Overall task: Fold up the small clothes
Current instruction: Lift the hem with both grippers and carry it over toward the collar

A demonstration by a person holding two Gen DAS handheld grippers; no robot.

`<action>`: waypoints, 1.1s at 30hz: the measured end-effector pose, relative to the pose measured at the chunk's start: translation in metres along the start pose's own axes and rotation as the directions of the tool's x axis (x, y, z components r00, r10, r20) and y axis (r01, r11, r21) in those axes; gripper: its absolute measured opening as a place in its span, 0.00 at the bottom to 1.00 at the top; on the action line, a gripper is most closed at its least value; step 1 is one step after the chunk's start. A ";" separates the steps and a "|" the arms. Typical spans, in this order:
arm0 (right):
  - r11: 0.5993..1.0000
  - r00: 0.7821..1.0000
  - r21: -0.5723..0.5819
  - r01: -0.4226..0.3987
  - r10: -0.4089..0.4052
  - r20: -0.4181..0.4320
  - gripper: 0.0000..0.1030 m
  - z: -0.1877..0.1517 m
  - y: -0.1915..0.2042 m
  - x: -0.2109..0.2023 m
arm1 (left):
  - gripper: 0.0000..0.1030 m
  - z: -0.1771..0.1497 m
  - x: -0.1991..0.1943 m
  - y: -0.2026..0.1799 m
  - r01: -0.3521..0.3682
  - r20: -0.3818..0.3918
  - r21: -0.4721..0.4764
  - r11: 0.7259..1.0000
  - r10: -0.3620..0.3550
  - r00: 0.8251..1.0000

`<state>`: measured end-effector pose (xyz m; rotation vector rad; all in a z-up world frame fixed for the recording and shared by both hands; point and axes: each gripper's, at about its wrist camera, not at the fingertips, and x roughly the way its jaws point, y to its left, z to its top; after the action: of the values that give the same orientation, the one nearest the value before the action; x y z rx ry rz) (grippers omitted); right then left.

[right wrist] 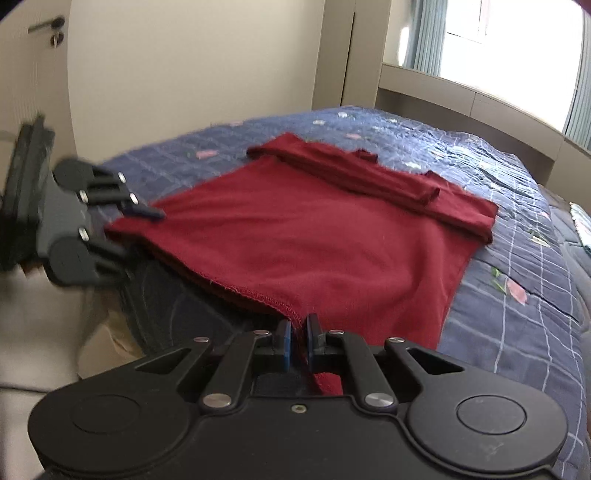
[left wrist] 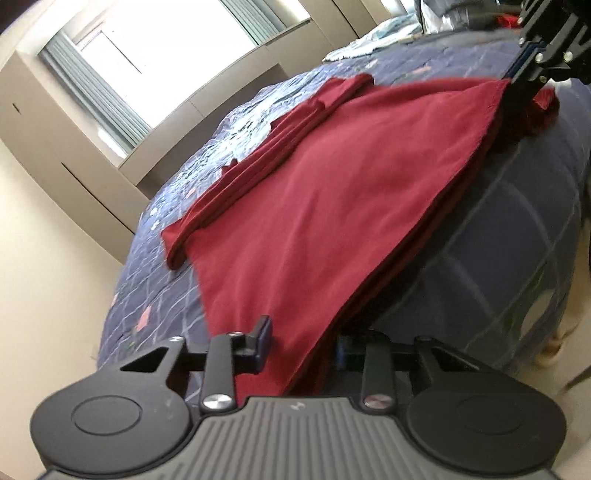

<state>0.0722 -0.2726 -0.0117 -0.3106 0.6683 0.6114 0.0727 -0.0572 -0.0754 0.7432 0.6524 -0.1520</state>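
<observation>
A dark red shirt (left wrist: 325,192) lies spread on the blue quilted bed (left wrist: 498,229), its sleeves folded in across the body. In the right wrist view the shirt (right wrist: 314,236) fills the middle. My left gripper (left wrist: 301,341) is open, its jaws set wide around one corner of the hem; it also shows at the left of the right wrist view (right wrist: 133,229). My right gripper (right wrist: 297,341) is shut on the other hem corner; it also shows at the top right of the left wrist view (left wrist: 517,79).
The bed (right wrist: 517,295) has a blue checked quilt with small pink patches. Light clothes (left wrist: 373,40) lie at its far end. A window (right wrist: 491,33) and beige cabinets stand behind. A door (right wrist: 33,70) is at the left. The bed's edge drops to the floor below the hem.
</observation>
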 end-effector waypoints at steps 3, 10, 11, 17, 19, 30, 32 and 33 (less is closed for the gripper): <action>0.997 0.998 -0.049 0.051 -0.053 -0.023 0.12 -0.014 0.009 0.010 | 0.20 -0.005 -0.001 0.004 -0.008 0.008 0.005 1.000 0.008 1.000; 0.969 0.983 -0.163 0.184 -0.184 0.012 0.40 -0.037 0.026 0.017 | 0.08 -0.003 -0.008 0.017 0.023 0.026 -0.003 1.000 -0.023 0.999; 0.959 0.978 -0.194 0.208 -0.208 0.020 0.47 -0.040 0.029 0.019 | 0.08 -0.002 -0.008 0.019 0.023 0.030 -0.001 1.000 -0.023 0.999; 0.918 0.954 -0.261 0.299 -0.284 0.097 0.44 -0.049 0.036 0.024 | 0.11 -0.007 -0.002 0.012 0.013 0.011 0.036 0.999 -0.013 1.000; 0.909 0.944 -0.255 0.329 -0.308 0.118 0.32 -0.047 0.035 0.026 | 0.11 -0.011 -0.001 0.008 0.004 0.001 0.049 0.999 -0.004 1.000; 0.886 0.941 -0.315 0.340 -0.322 0.109 0.04 -0.039 0.033 0.000 | 0.02 -0.015 -0.028 0.020 -0.018 0.075 0.095 0.995 0.011 0.997; 0.878 0.941 -0.341 0.337 -0.319 0.111 0.04 -0.036 0.036 -0.007 | 0.02 -0.018 -0.036 0.022 -0.026 0.093 0.118 0.993 0.015 0.996; 0.875 0.944 -0.356 0.328 -0.311 0.108 0.04 -0.034 0.038 -0.013 | 0.02 -0.019 -0.041 0.025 -0.022 0.095 0.125 0.992 0.010 0.995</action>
<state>0.0243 -0.2640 -0.0320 -0.7433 0.4369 0.4204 0.0398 -0.0294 -0.0469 0.8569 0.5504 -0.2138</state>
